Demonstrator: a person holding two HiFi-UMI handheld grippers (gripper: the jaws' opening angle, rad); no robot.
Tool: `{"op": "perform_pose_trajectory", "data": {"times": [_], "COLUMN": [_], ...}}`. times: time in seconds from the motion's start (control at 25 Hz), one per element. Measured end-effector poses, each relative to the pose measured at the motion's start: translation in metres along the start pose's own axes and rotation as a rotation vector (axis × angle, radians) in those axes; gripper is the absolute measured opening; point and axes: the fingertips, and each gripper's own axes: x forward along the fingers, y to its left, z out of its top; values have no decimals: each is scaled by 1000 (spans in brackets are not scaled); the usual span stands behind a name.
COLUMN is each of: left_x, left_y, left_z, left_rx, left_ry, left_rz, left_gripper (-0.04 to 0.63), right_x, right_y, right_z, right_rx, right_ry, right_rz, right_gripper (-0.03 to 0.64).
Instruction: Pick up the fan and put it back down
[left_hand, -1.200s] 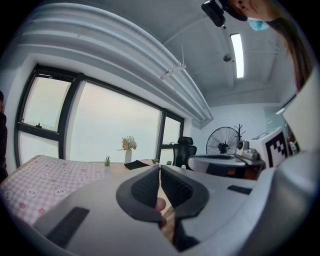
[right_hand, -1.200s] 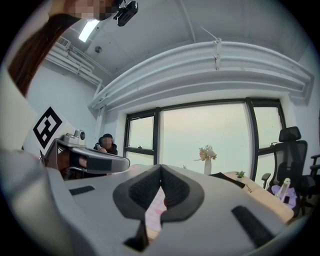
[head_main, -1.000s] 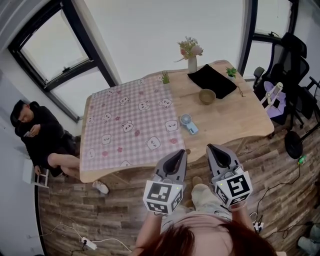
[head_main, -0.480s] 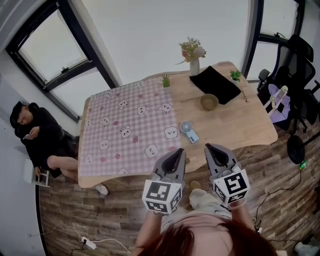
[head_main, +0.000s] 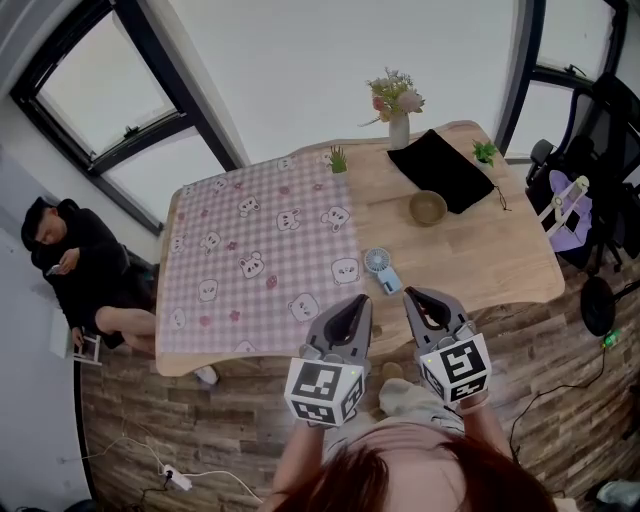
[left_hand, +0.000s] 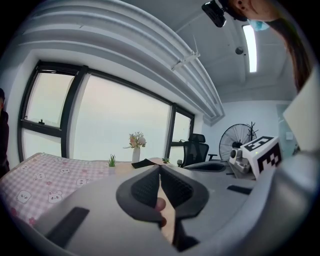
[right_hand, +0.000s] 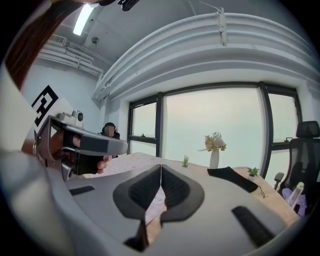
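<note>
A small pale-blue hand fan (head_main: 379, 267) lies flat on the wooden table (head_main: 500, 255), just right of the pink checked cloth (head_main: 250, 255). My left gripper (head_main: 360, 301) hovers at the table's near edge, a little short of the fan and to its left, with its jaws shut and empty. My right gripper (head_main: 412, 294) is level with it on the fan's right, also shut on nothing. In the left gripper view the pads (left_hand: 147, 187) meet at the left gripper (left_hand: 160, 167)'s tip; the right gripper (right_hand: 161, 167) looks the same. The jaws hide the fan in both gripper views.
On the far side of the table are a vase of flowers (head_main: 398, 125), a black mat (head_main: 445, 168), a bowl (head_main: 428, 208) and two small plants (head_main: 338, 160). A person (head_main: 75, 265) sits on the floor at left. Office chairs (head_main: 600, 140) stand at right.
Both grippers have come forward to the table's near edge, closer to the fan. Their jaws stay shut. The fan has not moved on the table.
</note>
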Motion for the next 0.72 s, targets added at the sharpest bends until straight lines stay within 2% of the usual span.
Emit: {"op": "perform_pose_trajectory", "data": {"times": [0.72], "left_x": [35], "left_y": [27], "left_z": [5], "left_rx": [-19], "left_ry": [11], "left_rz": [51], "left_gripper": [14], "right_x": [61], "right_y": [-16], "right_z": [-55], "right_rx": [-57], "right_ry": [159], "right_rz": [86], "right_gripper": [35]}}
